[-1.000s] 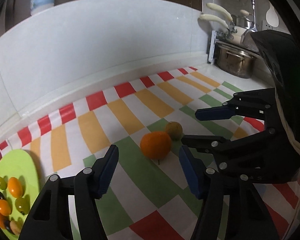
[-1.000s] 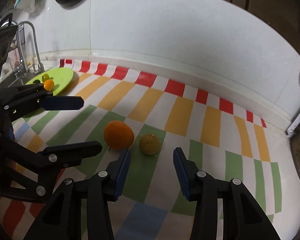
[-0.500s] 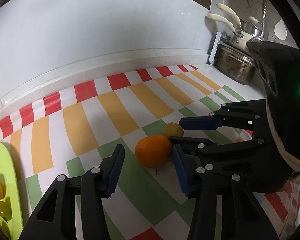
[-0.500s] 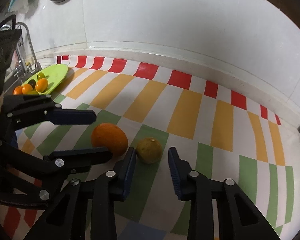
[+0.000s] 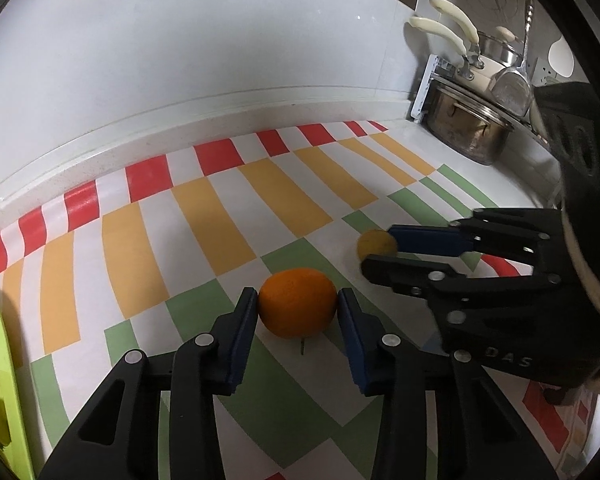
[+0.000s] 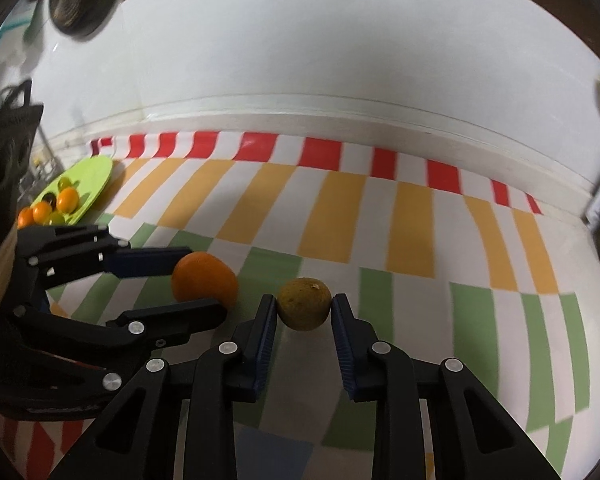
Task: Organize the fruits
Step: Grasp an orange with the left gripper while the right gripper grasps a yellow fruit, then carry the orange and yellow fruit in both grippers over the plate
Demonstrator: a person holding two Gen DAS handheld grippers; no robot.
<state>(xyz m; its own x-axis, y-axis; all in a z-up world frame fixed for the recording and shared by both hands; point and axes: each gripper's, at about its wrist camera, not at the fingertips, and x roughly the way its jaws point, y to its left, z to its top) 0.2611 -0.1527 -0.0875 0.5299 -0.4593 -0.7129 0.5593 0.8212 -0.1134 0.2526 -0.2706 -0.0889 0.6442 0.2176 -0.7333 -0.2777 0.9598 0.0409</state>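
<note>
- Two grippers near orange [image 5: 297, 302].
- Left gripper [image 5: 297, 312] closing, pads touching orange.
- Right gripper [image 6: 303, 307] clamped on yellowish fruit [image 6: 304, 303] beside orange; "DAS" legible.

Both wrist views look down, close, sharing the orange [image 5: 297, 303].

orange [image 5: 297, 303]: matt, finely pebbled skin
brown fruit [image 6: 304, 303]: dull, rough, speckled skin
left gripper [image 5: 297, 308]: matt black plastic frame, blue pads look ribbed, bright metal screw heads
right gripper [image 6: 303, 307]: same matt black plastic, blue ribbed pads, metal screws
mat [image 5: 236, 216]: smooth sheet, slight sheen, looks like vinyl
plate [image 6: 96, 174]: smooth lime plastic, low gloss
small fruits [image 6: 67, 200]: glossy, smooth skins
wall [image 5: 180, 60]: smooth white, soft sheen
pot [image 5: 466, 130]: brushed metal, tarnished
pan handles [image 5: 440, 30]: glossy cream plastic
</note>
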